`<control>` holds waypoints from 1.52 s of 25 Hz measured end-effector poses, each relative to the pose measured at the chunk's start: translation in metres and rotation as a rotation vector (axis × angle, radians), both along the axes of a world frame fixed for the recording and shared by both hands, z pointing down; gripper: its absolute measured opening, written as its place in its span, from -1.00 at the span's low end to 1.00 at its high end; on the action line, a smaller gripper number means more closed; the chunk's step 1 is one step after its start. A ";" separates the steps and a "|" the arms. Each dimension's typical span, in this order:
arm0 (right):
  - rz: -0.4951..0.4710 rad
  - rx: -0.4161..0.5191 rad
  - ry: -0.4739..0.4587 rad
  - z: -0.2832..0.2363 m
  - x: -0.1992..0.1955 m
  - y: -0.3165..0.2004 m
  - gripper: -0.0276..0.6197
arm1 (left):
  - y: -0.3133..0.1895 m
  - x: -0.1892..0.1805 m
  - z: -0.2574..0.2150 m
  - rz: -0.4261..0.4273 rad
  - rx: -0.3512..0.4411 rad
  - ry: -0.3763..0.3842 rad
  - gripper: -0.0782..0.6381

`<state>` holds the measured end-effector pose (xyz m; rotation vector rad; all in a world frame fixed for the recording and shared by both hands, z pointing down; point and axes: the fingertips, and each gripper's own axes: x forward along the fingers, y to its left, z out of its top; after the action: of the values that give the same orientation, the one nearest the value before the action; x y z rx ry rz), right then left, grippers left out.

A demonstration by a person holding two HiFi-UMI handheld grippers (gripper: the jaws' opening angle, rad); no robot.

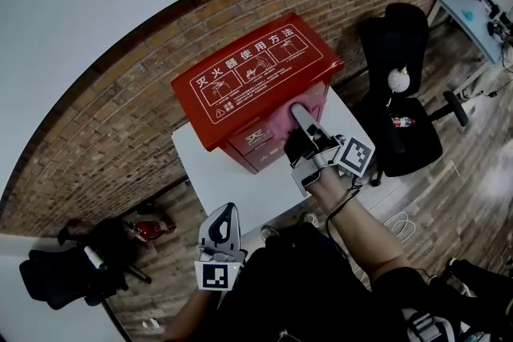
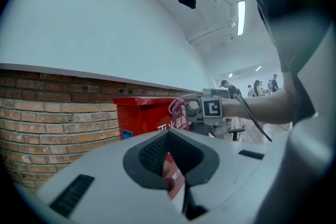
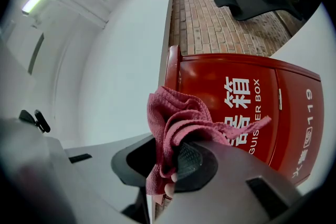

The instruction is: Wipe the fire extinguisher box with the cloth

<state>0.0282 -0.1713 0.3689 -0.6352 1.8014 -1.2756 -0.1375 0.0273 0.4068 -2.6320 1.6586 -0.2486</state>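
A red fire extinguisher box with white print stands on a white table against the brick wall. My right gripper is shut on a pink cloth and holds it against the box's front face, just under the lid. In the right gripper view the cloth bunches out of the jaws beside the box. My left gripper hangs below the table's near edge, apart from the box, with its jaws together and nothing in them. The left gripper view shows the box and the cloth further off.
A black office chair stands right of the table. On the wooden floor at left are a dark chair and a red object. A white cable lies on the floor. A desk is at the far right.
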 end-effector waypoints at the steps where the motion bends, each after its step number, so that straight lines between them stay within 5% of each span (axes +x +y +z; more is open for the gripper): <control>1: -0.004 0.000 0.000 0.000 -0.003 0.001 -0.68 | 0.000 -0.001 0.000 -0.001 -0.002 0.000 -0.69; 18: -0.083 -0.010 -0.021 -0.004 -0.055 0.027 -0.68 | 0.006 -0.013 0.001 -0.013 -0.006 -0.002 -0.69; 38: -0.043 -0.046 0.037 0.041 -0.060 0.027 -0.69 | 0.010 -0.026 0.006 -0.010 -0.013 -0.017 -0.69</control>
<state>-0.0320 -0.1441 0.4098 -0.6527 1.8291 -1.3450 -0.1638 0.0372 0.4127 -2.6238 1.6710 -0.2829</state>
